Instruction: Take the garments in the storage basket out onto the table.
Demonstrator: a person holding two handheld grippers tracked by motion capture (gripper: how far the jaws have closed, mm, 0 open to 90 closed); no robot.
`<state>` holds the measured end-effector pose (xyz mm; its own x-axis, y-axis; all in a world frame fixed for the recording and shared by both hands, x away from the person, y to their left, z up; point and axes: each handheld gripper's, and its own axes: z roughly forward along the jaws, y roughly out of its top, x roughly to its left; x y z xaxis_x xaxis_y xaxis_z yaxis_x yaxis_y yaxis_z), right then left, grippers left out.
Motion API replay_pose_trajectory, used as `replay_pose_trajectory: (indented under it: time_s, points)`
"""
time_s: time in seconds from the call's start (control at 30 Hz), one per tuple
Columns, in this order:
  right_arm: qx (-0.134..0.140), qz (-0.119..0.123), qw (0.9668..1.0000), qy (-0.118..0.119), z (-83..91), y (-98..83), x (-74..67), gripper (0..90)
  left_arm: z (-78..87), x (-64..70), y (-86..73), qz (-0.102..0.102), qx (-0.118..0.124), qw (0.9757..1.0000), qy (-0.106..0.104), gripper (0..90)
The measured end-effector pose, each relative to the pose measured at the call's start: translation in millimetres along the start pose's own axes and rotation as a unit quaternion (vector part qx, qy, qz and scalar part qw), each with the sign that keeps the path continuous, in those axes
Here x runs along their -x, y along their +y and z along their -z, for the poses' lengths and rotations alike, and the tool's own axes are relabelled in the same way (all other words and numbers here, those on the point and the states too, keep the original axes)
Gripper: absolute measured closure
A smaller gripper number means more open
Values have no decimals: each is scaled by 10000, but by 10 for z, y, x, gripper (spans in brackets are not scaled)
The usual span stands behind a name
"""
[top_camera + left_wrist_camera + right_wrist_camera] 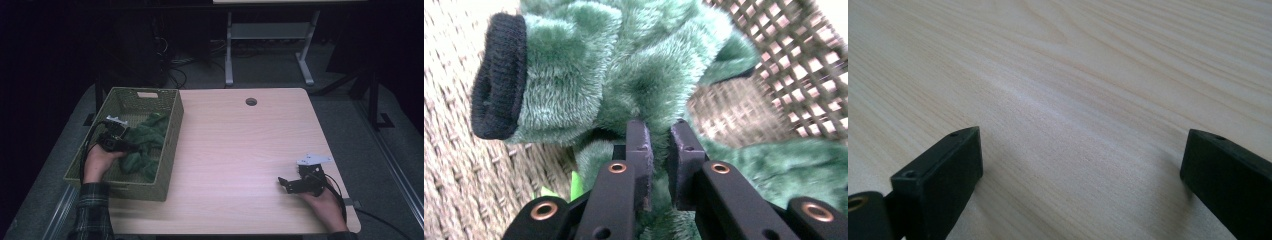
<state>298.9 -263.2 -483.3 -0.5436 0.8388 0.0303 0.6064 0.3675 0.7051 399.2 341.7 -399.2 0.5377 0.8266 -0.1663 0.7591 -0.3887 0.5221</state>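
A fuzzy green garment (147,137) lies bunched in a woven olive basket (170,150) on the left of the wooden table (240,140). In the left gripper view the garment (624,70) has a black knitted cuff (499,75). My left gripper (125,137) reaches into the basket from the left. Its jaws (661,145) stand close together with a fold of the green pile pinched between them. My right gripper (282,184) rests low at the table's front right, pointing left. Its jaws (1083,150) are wide apart over bare wood with nothing between them.
A round cable hole (251,101) sits near the table's far edge. The basket's lattice wall (794,60) rises just behind the garment. Beyond the table stand another table's white legs (229,50) and cables on a dark floor.
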Motion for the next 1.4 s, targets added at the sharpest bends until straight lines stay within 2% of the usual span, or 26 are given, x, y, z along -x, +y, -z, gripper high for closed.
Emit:
replay_pose_trajectory:
  time_s: [0.17, 0.2, 0.23, 0.43, 0.63, 0.8, 0.83, 0.87, 1.07, 1.23, 1.3, 1.37, 1.4]
  points:
    - [-1, 1, 10000, 3, 0, 0, 0, 32, 128, 26, 23, 64, 384, 9991, -176, 826]
    - [-1, 2, 10000, 3, 0, 0, 0, 31, 128, 26, 23, 64, 384, 9991, -176, 829]
    - [-2, -1, 10000, 2, 0, 0, -1, 31, 186, 37, 32, 91, 553, 9982, -233, 830]
    - [-1, 2, 10000, 5, 0, 0, -1, 31, 351, 59, 42, 160, 1016, 9941, -351, 835]
    - [-2, 3, 10000, 5, 0, 0, -2, 31, 518, 103, 54, 189, 1402, 9886, -510, 839]
    - [-7, 3, 10000, 9, 1, 0, -3, 31, 660, 158, 75, 129, 1666, 9836, -680, 840]
    - [-7, 3, 10000, 9, 1, 0, -3, 31, 660, 158, 75, 129, 1666, 9836, -680, 841]
    - [-8, 1, 10000, 9, 1, 0, -3, 31, 719, 186, 86, 79, 1782, 9812, -738, 841]
    - [-8, 2, 10000, 13, 1, 0, -4, 32, 870, 308, 129, -33, 2023, 9764, -751, 841]
    - [-5, 17, 10000, 9, 1, 0, -2, 31, 994, 411, 221, -202, 2115, 9745, -723, 841]
    - [-8, 11, 10000, 14, 1, 0, -3, 31, 1033, 438, 262, -232, 2187, 9726, -754, 841]
    - [-4, 7, 10000, 11, 1, -1, -4, 32, 1063, 469, 317, -256, 2208, 9720, -763, 842]
    - [-3, 11, 10000, 9, 2, -2, -5, 32, 1081, 487, 351, -312, 2188, 9725, -732, 841]
